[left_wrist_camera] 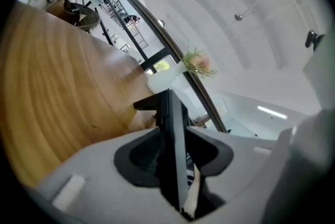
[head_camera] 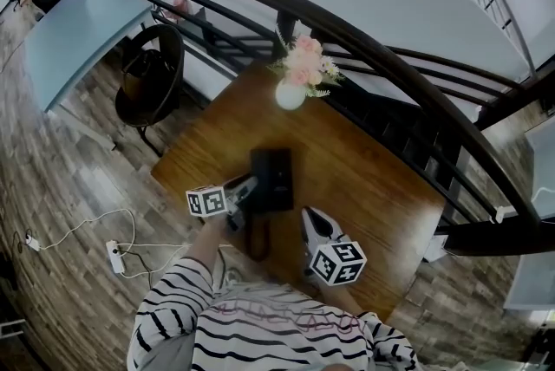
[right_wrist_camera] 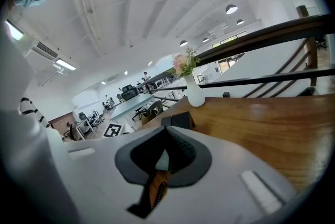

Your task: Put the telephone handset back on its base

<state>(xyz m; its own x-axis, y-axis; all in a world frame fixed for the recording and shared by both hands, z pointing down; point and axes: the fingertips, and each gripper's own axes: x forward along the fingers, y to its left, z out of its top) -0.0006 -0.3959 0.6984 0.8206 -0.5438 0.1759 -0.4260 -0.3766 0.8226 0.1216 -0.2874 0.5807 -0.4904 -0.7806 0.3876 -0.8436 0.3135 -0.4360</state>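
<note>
A black telephone (head_camera: 272, 178) lies on the brown wooden table (head_camera: 364, 178), near its front left part. My left gripper (head_camera: 245, 192) reaches the phone's near left edge. In the left gripper view the black handset (left_wrist_camera: 170, 118) stands edge-on between the two pads of the left gripper (left_wrist_camera: 172, 157), with a small gap on each side and a coiled cord below it. The jaws are open around it. My right gripper (head_camera: 310, 218) hovers over the table just right of the phone, shut and empty. In the right gripper view the phone (right_wrist_camera: 178, 119) shows just beyond the right gripper (right_wrist_camera: 166, 154).
A white vase of pink flowers (head_camera: 293, 83) stands at the table's far edge. A dark curved railing (head_camera: 390, 66) runs behind the table. A round black chair (head_camera: 149, 74) is at the left, and a power strip with cables (head_camera: 114, 255) lies on the floor.
</note>
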